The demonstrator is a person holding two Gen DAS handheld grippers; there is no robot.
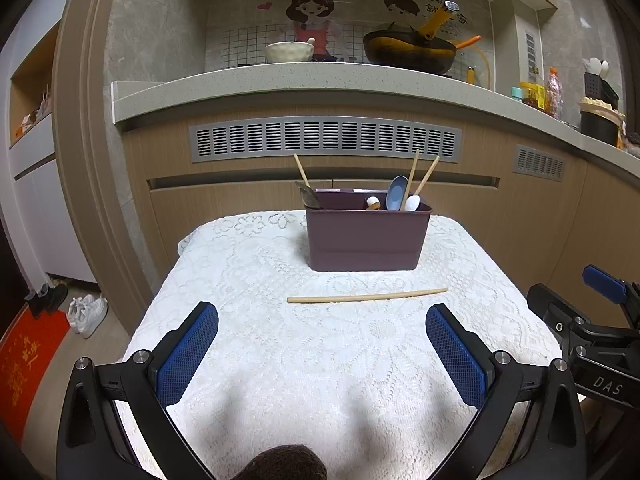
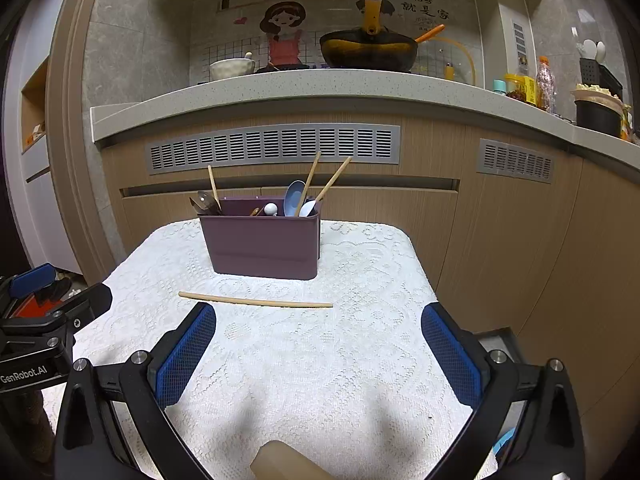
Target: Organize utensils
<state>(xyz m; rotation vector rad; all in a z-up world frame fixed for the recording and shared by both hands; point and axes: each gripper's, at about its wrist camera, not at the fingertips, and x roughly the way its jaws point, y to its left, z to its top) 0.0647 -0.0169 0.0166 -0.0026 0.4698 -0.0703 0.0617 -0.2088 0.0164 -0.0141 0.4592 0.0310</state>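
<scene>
One lace-covered counter (image 1: 280, 360) carries everything. Toward its far side stands the purple caddy (image 1: 366, 240), with spoons and three chopsticks already standing in it. Just in front of the caddy lies a single loose chopstick (image 1: 366, 295), its long axis running crosswise, left to right. Both the left tongs (image 1: 322, 354) and the right tongs (image 2: 318, 354) hover wide open and empty on the near side. I judge neither clearly nearer; fingers straddling the stick across its width should take it.
</scene>
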